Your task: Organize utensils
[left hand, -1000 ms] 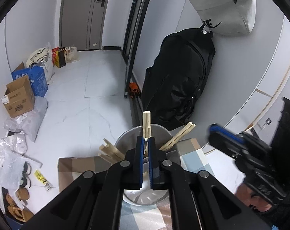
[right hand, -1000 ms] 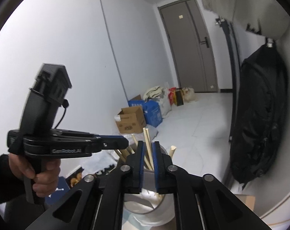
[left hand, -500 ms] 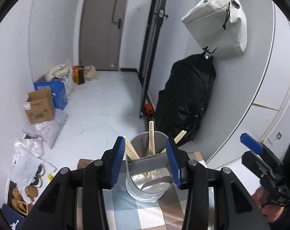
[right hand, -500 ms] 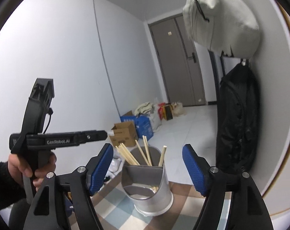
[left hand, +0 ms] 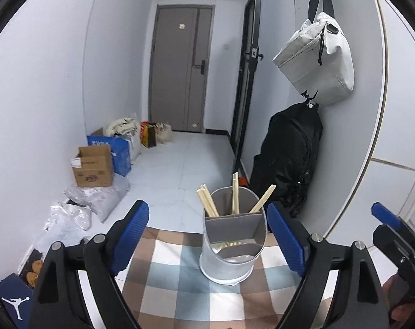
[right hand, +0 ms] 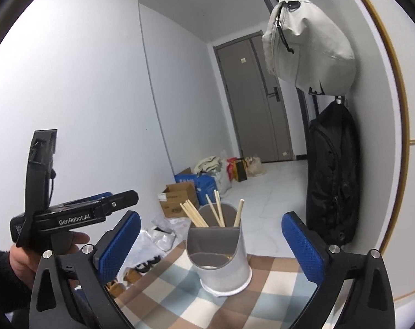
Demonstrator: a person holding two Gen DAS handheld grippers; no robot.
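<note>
A grey utensil holder (left hand: 232,235) (right hand: 221,257) with divided compartments stands on a checked tablecloth (left hand: 180,279) (right hand: 262,296). Several wooden chopsticks (left hand: 235,197) (right hand: 207,215) stick up from its far compartments; the near compartment looks bare. My left gripper (left hand: 207,237) is drawn back from the holder, its blue-padded jaws still opening with nothing pressed between them. My right gripper (right hand: 210,245) is also back from the holder, its jaws opening wide and holding nothing. The left gripper's body, in a person's hand, shows at the left of the right wrist view.
A black backpack (left hand: 287,159) and a pale bag (left hand: 317,63) hang on the right wall close behind the table. On the floor at left lie cardboard boxes (left hand: 93,166), plastic bags and shoes. A grey door (left hand: 180,68) closes the hallway.
Both grippers went from shut over the holder on chopsticks to wide open and pulled back from it. The chopsticks now stand free in the holder.
</note>
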